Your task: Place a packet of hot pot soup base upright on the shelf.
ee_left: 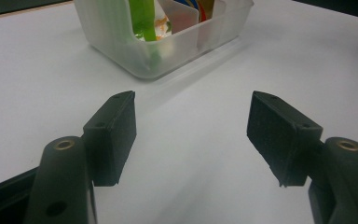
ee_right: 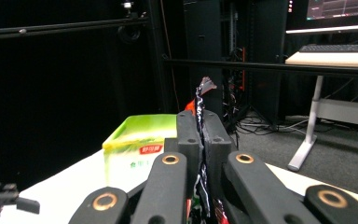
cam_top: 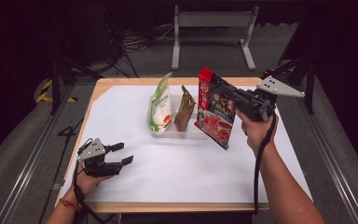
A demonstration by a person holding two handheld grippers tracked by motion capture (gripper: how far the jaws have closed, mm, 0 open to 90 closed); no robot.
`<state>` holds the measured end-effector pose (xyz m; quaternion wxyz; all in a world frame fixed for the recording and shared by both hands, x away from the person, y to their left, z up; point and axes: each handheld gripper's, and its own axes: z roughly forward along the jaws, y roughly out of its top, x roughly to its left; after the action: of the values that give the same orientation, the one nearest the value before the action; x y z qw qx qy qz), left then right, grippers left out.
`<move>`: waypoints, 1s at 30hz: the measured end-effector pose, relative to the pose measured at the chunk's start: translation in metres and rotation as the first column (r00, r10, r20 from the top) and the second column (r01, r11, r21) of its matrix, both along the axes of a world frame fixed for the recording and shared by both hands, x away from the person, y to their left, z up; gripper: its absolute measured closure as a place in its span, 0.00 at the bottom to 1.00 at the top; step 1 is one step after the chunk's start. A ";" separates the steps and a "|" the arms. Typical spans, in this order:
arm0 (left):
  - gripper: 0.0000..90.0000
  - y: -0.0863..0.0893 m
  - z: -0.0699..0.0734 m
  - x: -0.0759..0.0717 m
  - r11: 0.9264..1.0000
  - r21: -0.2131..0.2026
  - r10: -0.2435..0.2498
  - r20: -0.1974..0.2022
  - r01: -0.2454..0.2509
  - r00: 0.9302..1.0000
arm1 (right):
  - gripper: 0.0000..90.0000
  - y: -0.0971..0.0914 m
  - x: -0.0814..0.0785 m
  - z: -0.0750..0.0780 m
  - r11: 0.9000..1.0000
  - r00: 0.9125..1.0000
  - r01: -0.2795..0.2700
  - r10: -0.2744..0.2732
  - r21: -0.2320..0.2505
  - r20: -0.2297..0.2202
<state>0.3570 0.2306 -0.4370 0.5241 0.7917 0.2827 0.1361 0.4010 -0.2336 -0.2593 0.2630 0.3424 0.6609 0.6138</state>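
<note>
Right gripper (cam_top: 233, 103) clamped on red pouch (cam_top: 214, 108), hanging tilted just right of clear bin (cam_top: 200, 134); left gripper (cam_top: 122, 154) open, empty, farther off.

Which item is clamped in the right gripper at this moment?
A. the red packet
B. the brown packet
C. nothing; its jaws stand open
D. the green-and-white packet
A: in the high view the right gripper holds the red packet lifted beside the clear bin, while the green-and-white packet and brown packet stand inside it; the right gripper view shows the jaws shut on the packet's thin edge.
</note>
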 end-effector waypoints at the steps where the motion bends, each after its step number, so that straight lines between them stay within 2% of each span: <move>1: 0.37 0.000 0.000 0.000 1.000 -0.003 0.000 -0.005 0.000 1.000 | 0.99 0.001 0.002 0.000 1.000 1.000 0.007 -0.007 -0.004 -0.002; 4: 0.36 -0.001 0.000 0.001 1.000 0.002 0.002 -0.001 -0.002 1.000 | 0.99 0.007 0.012 0.000 1.000 1.000 0.030 -0.030 -0.003 -0.008; 6: 0.36 -0.001 0.000 0.001 1.000 0.001 0.002 -0.001 -0.002 1.000 | 0.99 0.011 0.017 -0.001 0.999 0.999 0.027 -0.027 0.016 -0.020; 9: 0.36 -0.001 0.000 0.002 1.000 0.003 -0.002 0.004 0.002 1.000 | 0.99 0.018 0.021 0.001 0.999 0.999 0.031 -0.031 0.017 -0.021; 12: 0.36 -0.001 0.000 0.001 1.000 0.001 0.000 0.004 0.000 1.000 | 0.99 0.025 0.023 0.007 0.999 0.999 0.041 -0.041 0.004 -0.004; 17: 0.36 0.000 0.001 0.001 1.000 0.003 -0.002 0.008 0.002 1.000 | 0.99 0.034 0.035 0.010 0.998 0.998 0.067 -0.067 -0.010 -0.007; 21: 0.36 0.001 0.001 0.001 1.000 -0.006 -0.003 0.004 0.003 1.000 | 0.99 0.045 0.052 0.001 0.996 0.996 0.088 -0.088 -0.002 -0.027; 23: 0.36 0.001 0.001 0.002 1.000 -0.008 -0.002 0.010 0.002 1.000 | 0.99 0.050 0.059 -0.003 0.995 0.994 0.099 -0.099 -0.015 -0.034; 30: 0.36 0.000 0.001 0.002 1.000 -0.007 -0.007 0.009 0.007 1.000 | 0.99 0.055 0.077 -0.011 0.994 0.993 0.110 -0.110 -0.007 -0.033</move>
<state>0.3592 0.2308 -0.4356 0.5287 0.7902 0.2783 0.1366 0.4782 -0.1783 -0.2707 0.2863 0.3875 0.6471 0.5909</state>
